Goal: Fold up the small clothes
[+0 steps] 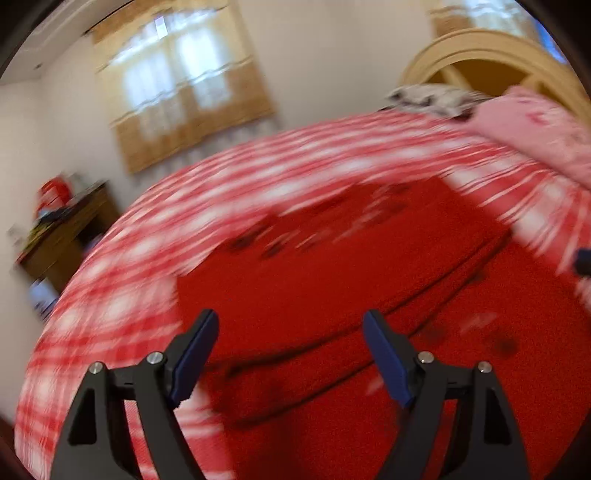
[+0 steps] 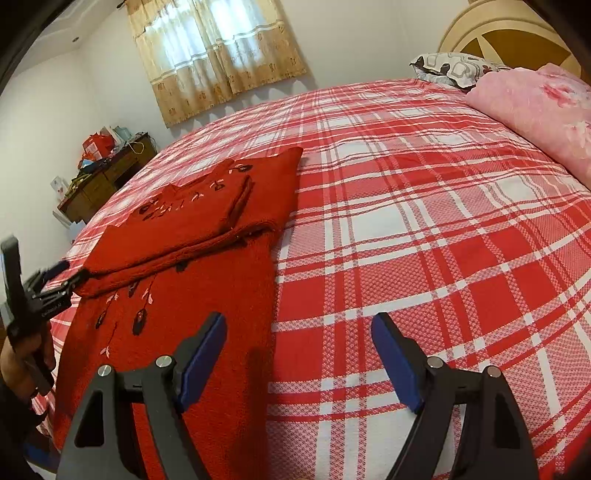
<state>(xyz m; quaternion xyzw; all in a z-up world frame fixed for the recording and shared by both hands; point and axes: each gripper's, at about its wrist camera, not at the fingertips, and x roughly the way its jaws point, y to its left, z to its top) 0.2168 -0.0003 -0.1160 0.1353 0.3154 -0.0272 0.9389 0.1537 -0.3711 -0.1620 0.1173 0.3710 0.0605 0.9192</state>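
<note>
A red knitted sweater [image 2: 207,280] with small embroidered flowers lies on the red-and-white checked bed cover [image 2: 424,229], its upper part folded down over the body. It fills the blurred left wrist view [image 1: 351,266]. My left gripper [image 1: 290,325] is open just above the sweater's left side, and it shows at the left edge of the right wrist view [image 2: 64,271]. My right gripper [image 2: 299,325] is open and empty above the sweater's right edge near the bed's front.
A pink quilt [image 2: 535,110] and a patterned pillow [image 2: 450,68] lie by the wooden headboard [image 2: 517,35]. A cluttered wooden dresser [image 2: 110,173] stands at the far left under a curtained window [image 2: 218,55].
</note>
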